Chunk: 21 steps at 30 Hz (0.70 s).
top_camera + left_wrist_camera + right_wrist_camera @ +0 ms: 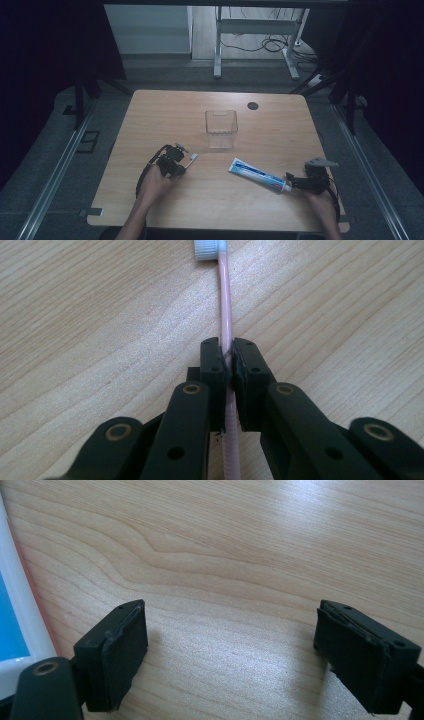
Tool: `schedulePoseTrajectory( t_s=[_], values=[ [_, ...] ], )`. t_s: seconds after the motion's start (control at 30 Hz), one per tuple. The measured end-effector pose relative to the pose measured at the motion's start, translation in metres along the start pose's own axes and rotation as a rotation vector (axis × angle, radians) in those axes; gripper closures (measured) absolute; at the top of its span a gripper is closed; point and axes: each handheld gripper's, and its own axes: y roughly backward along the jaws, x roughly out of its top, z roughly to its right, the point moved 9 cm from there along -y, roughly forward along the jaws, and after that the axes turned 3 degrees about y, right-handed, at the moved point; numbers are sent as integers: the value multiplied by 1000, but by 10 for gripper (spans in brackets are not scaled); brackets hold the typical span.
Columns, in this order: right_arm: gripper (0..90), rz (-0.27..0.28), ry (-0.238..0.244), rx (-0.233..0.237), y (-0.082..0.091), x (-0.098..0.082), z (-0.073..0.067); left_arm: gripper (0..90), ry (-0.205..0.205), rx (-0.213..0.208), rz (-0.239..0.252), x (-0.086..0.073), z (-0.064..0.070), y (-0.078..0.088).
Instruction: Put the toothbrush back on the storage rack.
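A pink toothbrush (226, 305) with a white head lies flat on the wooden table (165, 115), left of centre; its head (193, 156) points toward the middle. My left gripper (228, 362) is shut on its handle, pads pressing both sides, and stands low over the table (184, 161). A blue and white toothpaste tube (257, 174) lies to the right, cap end toward my right gripper (292, 182). That gripper (232, 630) is open over bare wood, with the tube's edge (12, 625) just outside its left jaw.
A clear plastic box (220, 129) stands upright at the table's middle, beyond both hands. A round dark cable hole (253, 105) sits near the far edge. Dark floor and metal rails border the table on either side.
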Motion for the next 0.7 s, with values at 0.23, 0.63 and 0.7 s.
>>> schedulePoseTrajectory(
  t_s=[0.23, 0.63, 0.7],
  values=[
    [138, 0, 0, 0, 0, 0, 0, 847, 0, -22, 32, -1, -3, 0],
    [138, 0, 0, 0, 0, 0, 0, 847, -15, -78, 147, 14, 5, 24],
    [138, 0, 0, 0, 0, 0, 0, 848, -21, -84, 171, 17, 7, 29]
  ],
)
